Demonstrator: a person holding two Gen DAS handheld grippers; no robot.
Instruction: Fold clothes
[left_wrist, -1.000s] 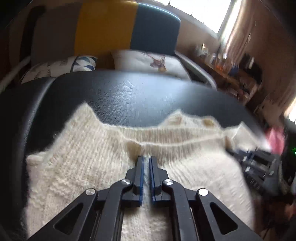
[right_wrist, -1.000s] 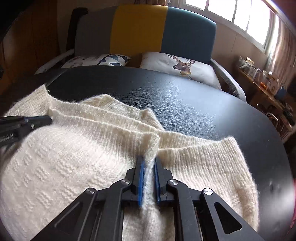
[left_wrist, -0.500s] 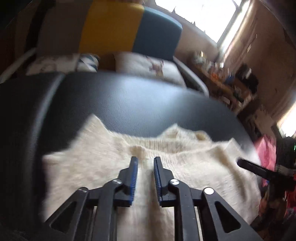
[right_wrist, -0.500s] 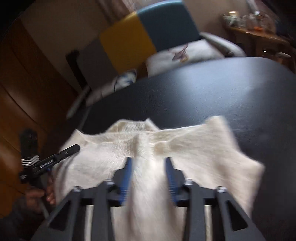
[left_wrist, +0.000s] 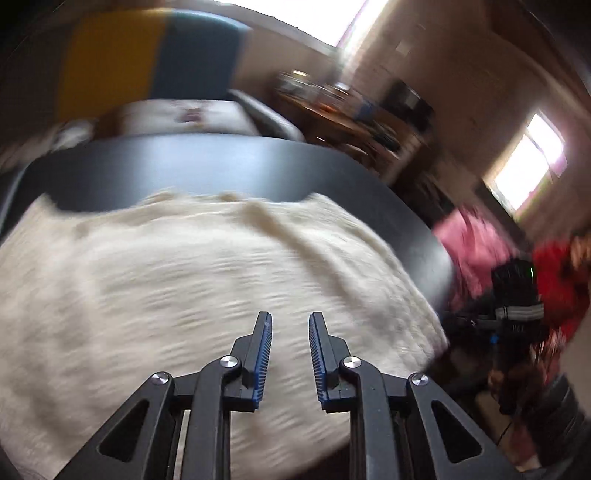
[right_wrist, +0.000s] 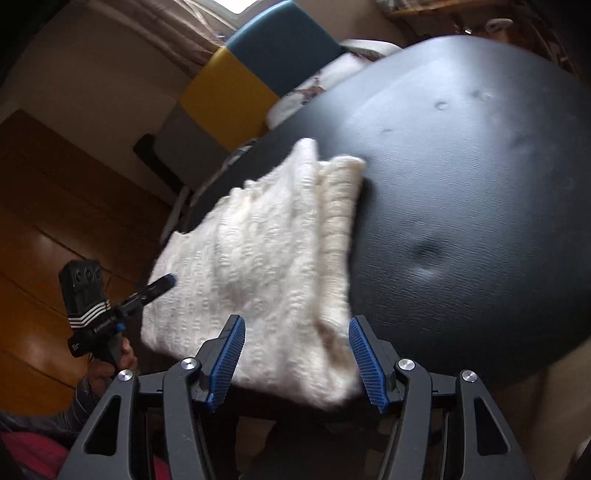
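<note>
The white sweater (right_wrist: 258, 266) lies folded on the black table (right_wrist: 461, 177), near the edge on my side. It is a soft, thick bundle with one ribbed edge (right_wrist: 338, 229) turned toward the bare part of the table. I think it sits close to me so that I can reach it with both tongs.

My right tongs (right_wrist: 297, 360) are wide open, and nothing is in them. They hang just above the near end of the sweater, one finger at each side of it. My left tongs (left_wrist: 290, 356) are open too, a bit less wide, and they hold nothing. They are over the sweater's middle, but that picture is blurry, so I cannot tell if they touch the wool.

I think this fold is done, since the sweater lies flat and neat.

Behind the table is a sofa (right_wrist: 236, 92) with yellow and blue parts. Some pink and red clothes (left_wrist: 480, 240) are past the table edge, maybe waiting for me.
</note>
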